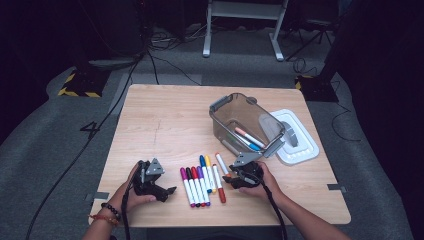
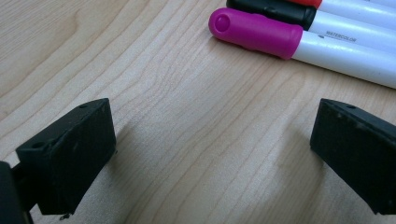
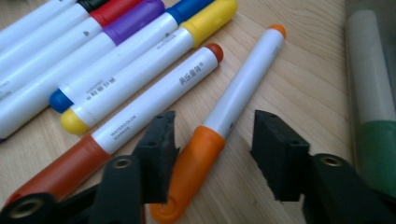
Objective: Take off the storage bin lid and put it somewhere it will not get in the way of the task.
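A row of several capped markers (image 1: 197,185) lies on the wooden table (image 1: 165,125) near its front edge. My right gripper (image 3: 212,130) is lowered over an orange-capped marker (image 3: 243,88) at the right end of the row. The marker lies between the jaws. One pad sits against the orange cap and the other stands clear of it, so the jaws are open. A brown-red marker (image 3: 154,107) lies just beside it. My left gripper (image 2: 210,144) rests open on bare wood, nothing between its jaws, a magenta-capped marker (image 2: 257,32) just beyond. In the high view the left gripper (image 1: 170,192) sits left of the row and the right gripper (image 1: 230,177) right of it.
A clear plastic bin (image 1: 220,125) with grey latches stands at the back right, holding a few markers (image 1: 248,138). Its white lid (image 1: 300,145) lies flat to its right. A green-capped marker (image 3: 373,93) lies at the right edge of the right gripper view.
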`<state>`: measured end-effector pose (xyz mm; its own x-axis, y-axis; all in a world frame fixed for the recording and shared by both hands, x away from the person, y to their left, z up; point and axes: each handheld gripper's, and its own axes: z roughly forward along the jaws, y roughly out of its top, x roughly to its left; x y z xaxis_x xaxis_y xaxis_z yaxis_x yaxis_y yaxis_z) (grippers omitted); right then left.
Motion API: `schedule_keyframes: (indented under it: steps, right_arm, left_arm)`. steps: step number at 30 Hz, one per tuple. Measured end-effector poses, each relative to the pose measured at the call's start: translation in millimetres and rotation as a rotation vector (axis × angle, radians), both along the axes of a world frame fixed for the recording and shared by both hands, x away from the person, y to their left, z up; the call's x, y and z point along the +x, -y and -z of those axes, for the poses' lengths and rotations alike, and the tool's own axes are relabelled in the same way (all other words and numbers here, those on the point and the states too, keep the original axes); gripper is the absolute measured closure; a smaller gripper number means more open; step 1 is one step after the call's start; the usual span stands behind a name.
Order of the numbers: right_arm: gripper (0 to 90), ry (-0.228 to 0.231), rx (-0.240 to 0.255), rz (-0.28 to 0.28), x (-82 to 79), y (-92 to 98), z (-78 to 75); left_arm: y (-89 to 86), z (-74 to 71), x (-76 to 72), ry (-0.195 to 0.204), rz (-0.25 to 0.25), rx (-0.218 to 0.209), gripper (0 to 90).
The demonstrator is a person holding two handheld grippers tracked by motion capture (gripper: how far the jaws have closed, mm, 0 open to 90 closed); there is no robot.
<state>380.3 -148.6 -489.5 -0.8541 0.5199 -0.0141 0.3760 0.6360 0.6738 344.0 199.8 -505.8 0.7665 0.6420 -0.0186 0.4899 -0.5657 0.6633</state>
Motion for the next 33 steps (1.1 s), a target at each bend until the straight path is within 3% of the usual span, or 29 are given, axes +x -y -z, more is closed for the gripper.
schedule_keyframes:
  steps: [8, 14, 33]
  right_arm:
    - [73.7, 0.006, 0.017, 0.037, 4.2, 26.0, 2.3]
    - [75.0, 0.009, 0.004, 0.021, 3.5, 30.3, 1.0]
    - [75.1, 0.057, 0.072, -0.054, -11.4, 39.7, -29.0]
  left_arm:
    - [0.0, 0.0, -0.1, 0.000, 0.000, 0.000, 0.5]
    - [0.0, 0.0, -0.2, 0.000, -0.002, 0.000, 0.4]
    - [-0.1, -0.1, -0.1, -0.001, -0.001, 0.001, 0.4]
